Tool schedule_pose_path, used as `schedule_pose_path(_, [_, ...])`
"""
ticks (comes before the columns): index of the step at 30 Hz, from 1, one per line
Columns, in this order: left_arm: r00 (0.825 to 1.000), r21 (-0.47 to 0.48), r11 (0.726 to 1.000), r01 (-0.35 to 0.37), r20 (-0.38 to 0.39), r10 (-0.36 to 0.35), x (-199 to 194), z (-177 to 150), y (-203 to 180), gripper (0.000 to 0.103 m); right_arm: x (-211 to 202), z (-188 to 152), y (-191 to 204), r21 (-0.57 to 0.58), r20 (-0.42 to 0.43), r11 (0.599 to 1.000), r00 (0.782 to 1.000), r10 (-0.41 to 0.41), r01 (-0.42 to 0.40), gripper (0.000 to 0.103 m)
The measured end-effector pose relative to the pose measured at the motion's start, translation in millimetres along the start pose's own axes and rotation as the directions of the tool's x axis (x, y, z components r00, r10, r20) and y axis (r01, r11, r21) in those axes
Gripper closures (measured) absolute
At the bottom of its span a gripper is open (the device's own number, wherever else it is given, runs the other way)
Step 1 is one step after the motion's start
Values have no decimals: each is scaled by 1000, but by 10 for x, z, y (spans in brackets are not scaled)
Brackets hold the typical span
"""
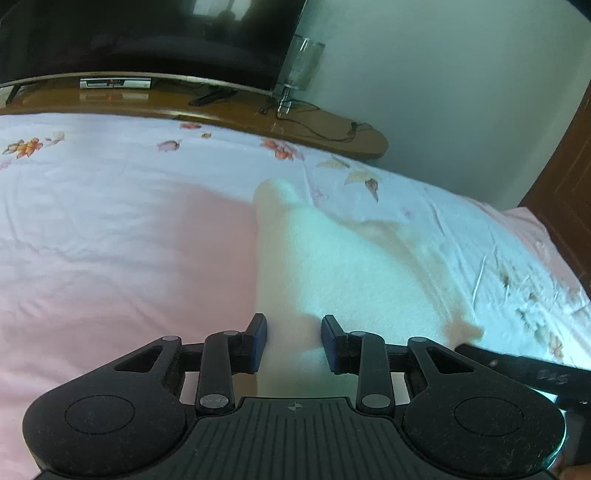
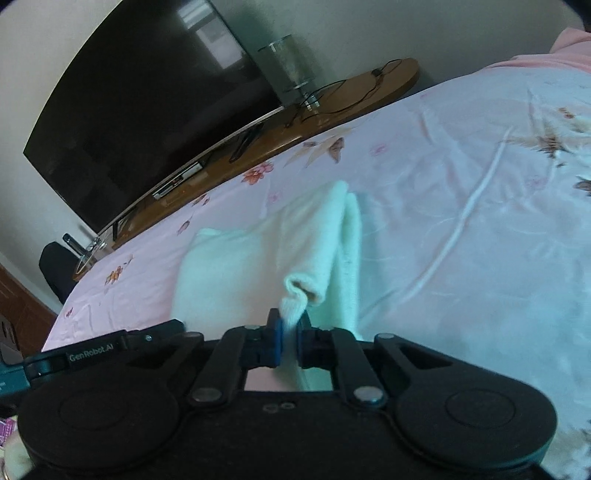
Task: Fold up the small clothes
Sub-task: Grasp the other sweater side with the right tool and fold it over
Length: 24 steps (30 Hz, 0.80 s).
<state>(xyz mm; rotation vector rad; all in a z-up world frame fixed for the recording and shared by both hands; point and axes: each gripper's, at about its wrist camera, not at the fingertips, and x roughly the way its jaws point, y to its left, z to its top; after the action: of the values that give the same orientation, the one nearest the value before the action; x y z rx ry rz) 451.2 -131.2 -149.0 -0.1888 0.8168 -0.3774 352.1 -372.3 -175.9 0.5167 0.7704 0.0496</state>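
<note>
while right gripper (image 2: 289,326) pinches white garment (image 2: 258,258), left gripper (image 1: 294,341) gapes.

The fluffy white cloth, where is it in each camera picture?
Left wrist view: the white cloth lies middle-right, running down between the left tongs.
Right wrist view: the cloth is centre, its corner pinched by the right tongs.
Shared landmark: the television behind the bed.
</note>
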Motion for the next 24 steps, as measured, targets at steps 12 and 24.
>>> schedule_pose_path(12, [999,36,999,13,-45,-11,-101,-217,-41,53,-260,-247,66,39,-76,998,996,49,-46,84])
schedule_pose_path(24, [999,69,998,6,-41,-3,-179,-287,-109,53,-450,-530,103,-29,-100,999,994,-35,32,98])
